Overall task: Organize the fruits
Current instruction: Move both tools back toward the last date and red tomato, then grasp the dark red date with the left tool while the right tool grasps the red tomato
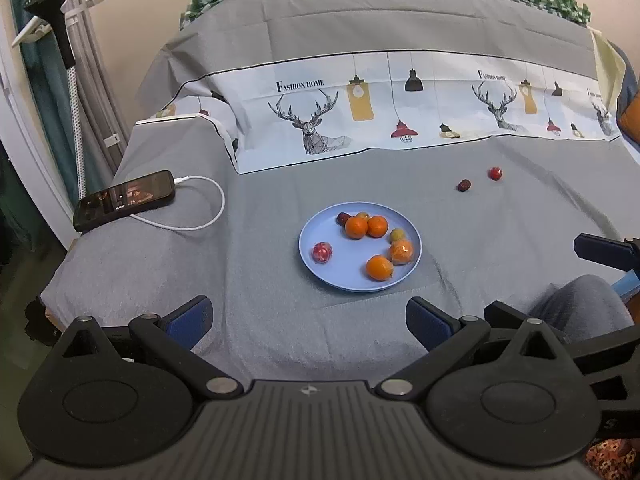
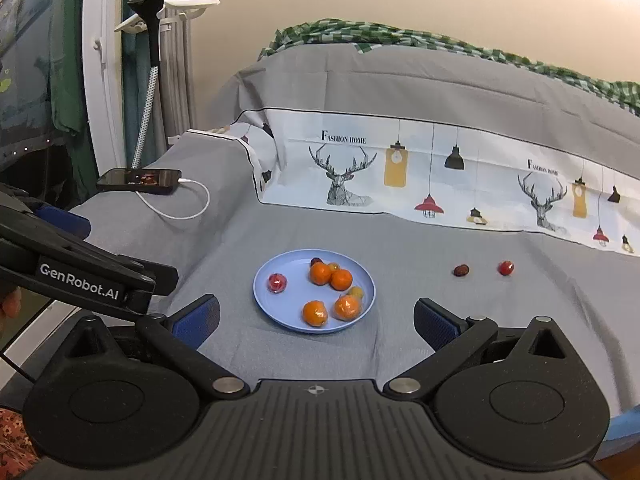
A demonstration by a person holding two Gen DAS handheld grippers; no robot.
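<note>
Both grippers' fingers gape wide, empty, short of the blue plate; bare sheet surrounds it.

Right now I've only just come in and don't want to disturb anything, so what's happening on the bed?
A person is gathering fruit onto a blue plate on the grey bedspread, with a gripper in each hand. Both the left gripper and the right gripper are open and hold nothing. The plate carries four oranges and several smaller fruits. A dark red fruit and a brighter red fruit lie loose on the cover, right of the plate. A phone charges at the left.
</note>
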